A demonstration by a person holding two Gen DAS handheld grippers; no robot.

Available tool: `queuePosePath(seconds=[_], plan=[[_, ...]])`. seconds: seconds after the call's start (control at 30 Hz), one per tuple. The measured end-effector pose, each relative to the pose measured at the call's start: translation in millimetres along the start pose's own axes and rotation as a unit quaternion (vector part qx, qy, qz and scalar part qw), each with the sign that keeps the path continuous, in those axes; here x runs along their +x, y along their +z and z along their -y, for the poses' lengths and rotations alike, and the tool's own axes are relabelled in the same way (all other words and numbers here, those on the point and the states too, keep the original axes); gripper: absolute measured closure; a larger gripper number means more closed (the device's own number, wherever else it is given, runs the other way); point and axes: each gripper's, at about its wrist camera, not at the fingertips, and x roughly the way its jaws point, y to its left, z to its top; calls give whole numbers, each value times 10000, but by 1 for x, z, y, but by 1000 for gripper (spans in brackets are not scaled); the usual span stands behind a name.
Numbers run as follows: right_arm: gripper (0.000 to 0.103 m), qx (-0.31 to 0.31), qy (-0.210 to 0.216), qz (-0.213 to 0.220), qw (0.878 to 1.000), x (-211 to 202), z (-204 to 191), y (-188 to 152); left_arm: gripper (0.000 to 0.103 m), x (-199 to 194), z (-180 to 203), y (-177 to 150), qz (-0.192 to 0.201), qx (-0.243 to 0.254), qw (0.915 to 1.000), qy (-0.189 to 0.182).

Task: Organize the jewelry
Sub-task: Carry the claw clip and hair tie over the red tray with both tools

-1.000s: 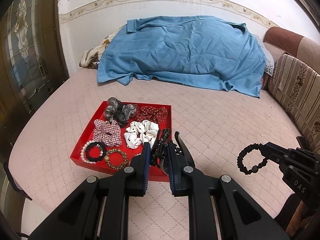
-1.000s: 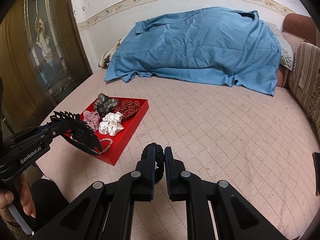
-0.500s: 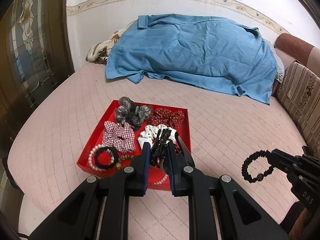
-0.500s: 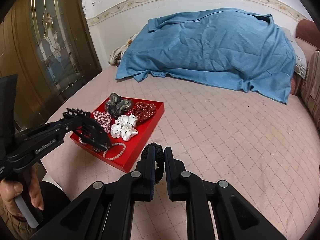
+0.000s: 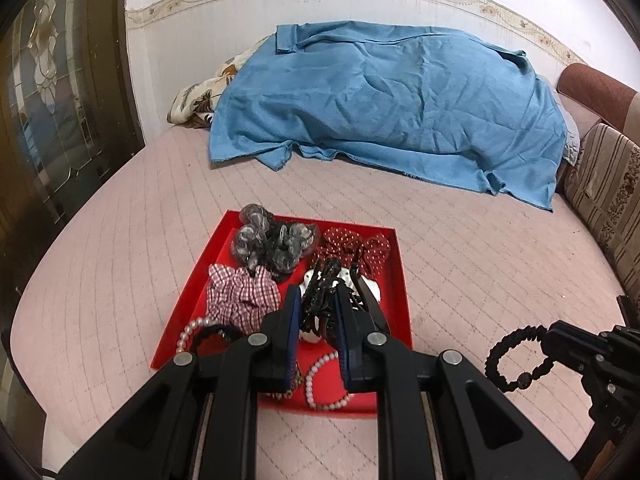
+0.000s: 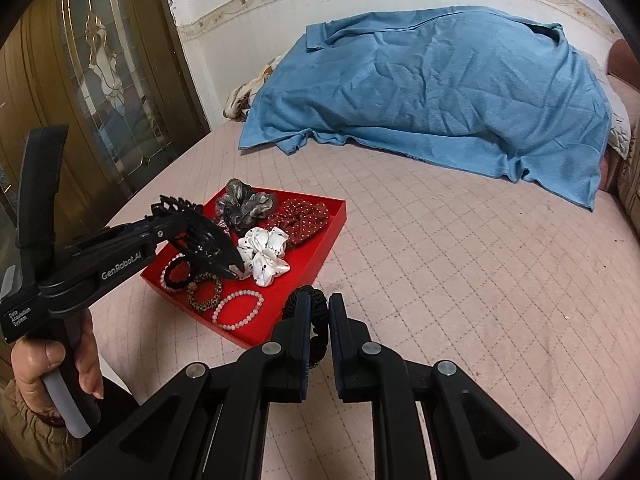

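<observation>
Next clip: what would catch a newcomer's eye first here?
The red tray on the pink quilted bed, packed with scrunchies and bead bracelets, stands out most. Over it, the left tongs grip a black claw hair clip, while the right tongs hold a black hair tie beside the tray's near corner. Behind, a blue blanket is heaped against the wall.

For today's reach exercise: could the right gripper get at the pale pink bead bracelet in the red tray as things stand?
Probably not yet: the right gripper is shut on a black coiled hair tie, though the pale pink bead bracelet lies uncovered in the red tray's near corner.
</observation>
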Motion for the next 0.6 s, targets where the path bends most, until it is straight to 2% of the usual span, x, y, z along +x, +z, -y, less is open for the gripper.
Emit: queuePosePath(seconds=[0.2, 0.6], plan=[[93, 6, 58, -58, 10000, 14, -4, 8, 87, 11, -6, 9, -27, -20, 9999, -145], [92, -88, 150, -168, 9997, 42, -18, 27, 87, 18, -21, 4, -125, -214, 9994, -224]])
